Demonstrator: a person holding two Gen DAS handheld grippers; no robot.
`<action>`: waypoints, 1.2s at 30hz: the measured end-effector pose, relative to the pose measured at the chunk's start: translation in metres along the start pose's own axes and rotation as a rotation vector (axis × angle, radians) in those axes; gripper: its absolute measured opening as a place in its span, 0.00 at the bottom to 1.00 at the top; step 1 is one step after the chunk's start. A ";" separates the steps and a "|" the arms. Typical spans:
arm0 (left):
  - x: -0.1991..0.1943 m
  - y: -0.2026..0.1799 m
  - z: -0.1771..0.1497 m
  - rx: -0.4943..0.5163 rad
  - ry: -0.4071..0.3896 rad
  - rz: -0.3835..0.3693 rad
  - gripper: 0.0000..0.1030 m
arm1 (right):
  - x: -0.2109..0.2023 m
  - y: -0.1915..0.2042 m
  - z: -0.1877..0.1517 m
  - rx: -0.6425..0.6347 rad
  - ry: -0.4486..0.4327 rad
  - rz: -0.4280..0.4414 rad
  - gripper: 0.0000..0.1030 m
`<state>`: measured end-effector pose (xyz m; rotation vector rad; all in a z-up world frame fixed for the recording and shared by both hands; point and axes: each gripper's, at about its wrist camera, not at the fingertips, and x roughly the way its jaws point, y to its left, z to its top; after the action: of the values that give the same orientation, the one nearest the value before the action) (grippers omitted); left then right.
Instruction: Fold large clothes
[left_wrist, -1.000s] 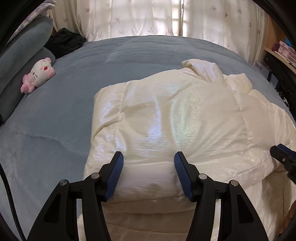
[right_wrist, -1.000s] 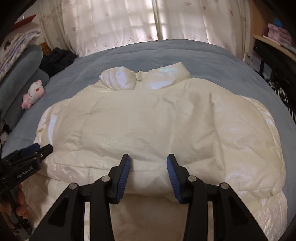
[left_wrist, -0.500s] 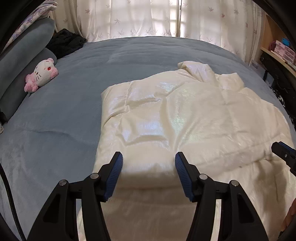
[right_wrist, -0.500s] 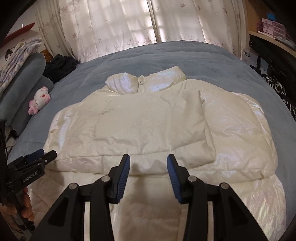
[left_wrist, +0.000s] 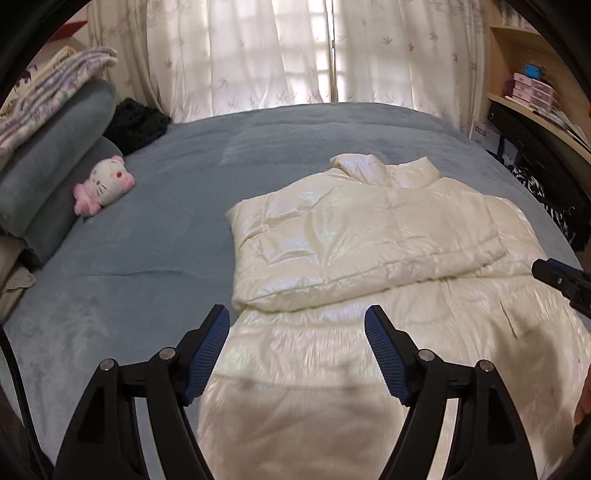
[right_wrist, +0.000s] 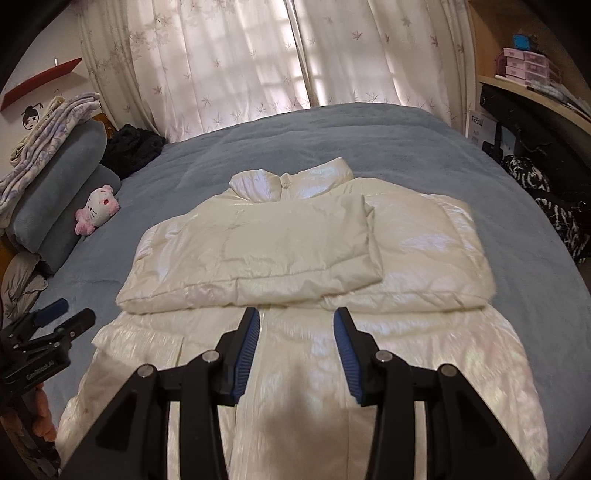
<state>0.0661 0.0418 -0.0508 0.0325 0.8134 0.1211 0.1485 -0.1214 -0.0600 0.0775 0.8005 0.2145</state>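
- Cream, glossy padding fills my left wrist view: the puffer jacket (left_wrist: 369, 258) lies flat on the blue-grey bed (left_wrist: 147, 266), collar toward the curtains (left_wrist: 295, 55), both sleeves folded across its chest.
- My left tool (left_wrist: 297, 354) hovers over the jacket's lower half near its left edge, jaws spread wide, gripping nothing.
- At the right rim of this view, the tip of my right tool (left_wrist: 561, 280) pokes in above the jacket's other side.
- A pink-and-white plush cat (left_wrist: 101, 188) leans on the grey pillows (left_wrist: 55, 155) at the left, well apart from the jacket.
- From the right wrist view, the jacket (right_wrist: 306, 240) sits centred on the bed (right_wrist: 369, 133), the folded sleeves forming a band across it.
- My right tool (right_wrist: 295, 350) hangs over the lower front near the zip line, jaws apart and empty.
- My left tool (right_wrist: 48, 332) shows at the left edge beside the hem, its jaws also parted.
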 end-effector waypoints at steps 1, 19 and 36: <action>-0.006 0.000 -0.002 0.001 0.000 -0.001 0.73 | -0.005 -0.001 -0.003 0.001 -0.002 -0.001 0.41; -0.073 0.096 -0.107 -0.124 0.102 -0.138 0.81 | -0.116 -0.082 -0.081 0.053 0.042 -0.098 0.63; -0.038 0.123 -0.190 -0.364 0.260 -0.288 0.86 | -0.142 -0.208 -0.175 0.466 0.112 -0.148 0.63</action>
<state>-0.1093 0.1564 -0.1443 -0.4507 1.0354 -0.0015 -0.0402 -0.3578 -0.1129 0.4468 0.9515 -0.1128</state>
